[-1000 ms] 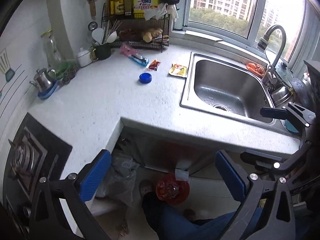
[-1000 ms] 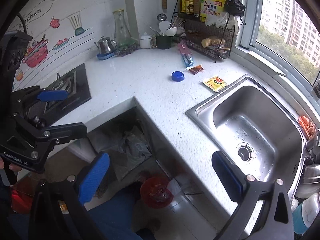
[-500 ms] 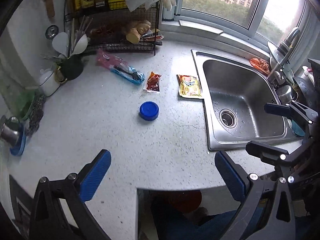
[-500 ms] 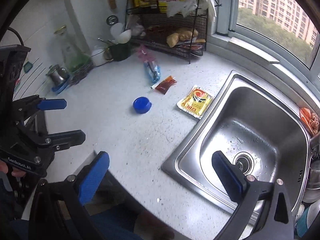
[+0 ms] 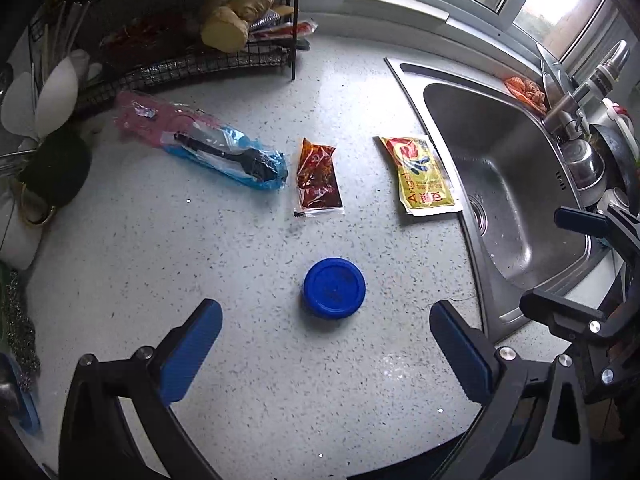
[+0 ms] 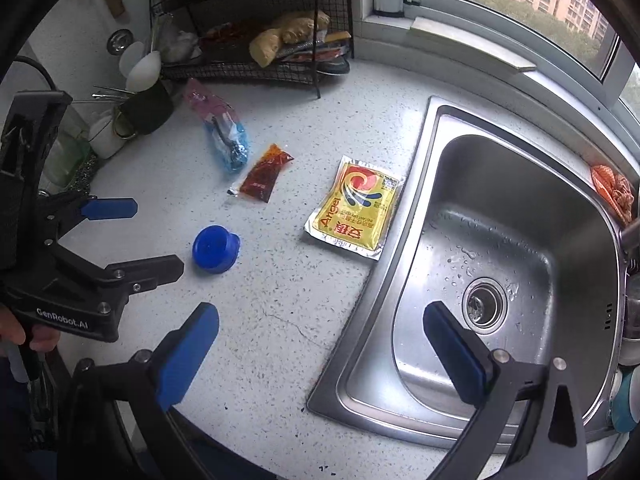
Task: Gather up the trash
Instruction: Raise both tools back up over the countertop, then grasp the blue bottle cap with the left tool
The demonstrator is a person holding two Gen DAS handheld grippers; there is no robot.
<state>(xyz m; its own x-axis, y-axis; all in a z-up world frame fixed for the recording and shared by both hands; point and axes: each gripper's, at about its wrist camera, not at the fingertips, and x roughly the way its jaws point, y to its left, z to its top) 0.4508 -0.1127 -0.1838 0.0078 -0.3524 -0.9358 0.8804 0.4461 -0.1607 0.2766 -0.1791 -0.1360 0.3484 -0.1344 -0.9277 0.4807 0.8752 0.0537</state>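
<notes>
Trash lies on the white speckled counter (image 5: pixel 160 248): a blue round lid (image 5: pixel 334 287) (image 6: pixel 215 249), a red sauce packet (image 5: pixel 318 178) (image 6: pixel 264 174), a yellow packet (image 5: pixel 424 176) (image 6: pixel 356 210) at the sink's edge, and a pink-and-blue plastic wrapper with a black utensil inside (image 5: pixel 204 146) (image 6: pixel 222 132). My left gripper (image 5: pixel 326 350) is open and empty, just short of the blue lid; it also shows in the right wrist view (image 6: pixel 132 236). My right gripper (image 6: pixel 320 346) is open and empty above the counter and the sink's rim.
A steel sink (image 6: pixel 500 264) fills the right side, with a tap and pots (image 5: pixel 580 120) beyond it. A black wire rack with ginger and packets (image 5: pixel 224 28) stands at the back. A dark mug with utensils (image 6: pixel 144 108) is at the back left.
Both grippers have moved forward and down over the counter, so the trash now looks much closer. The blue lid now lies just ahead of my left fingers. Both jaws stay open.
</notes>
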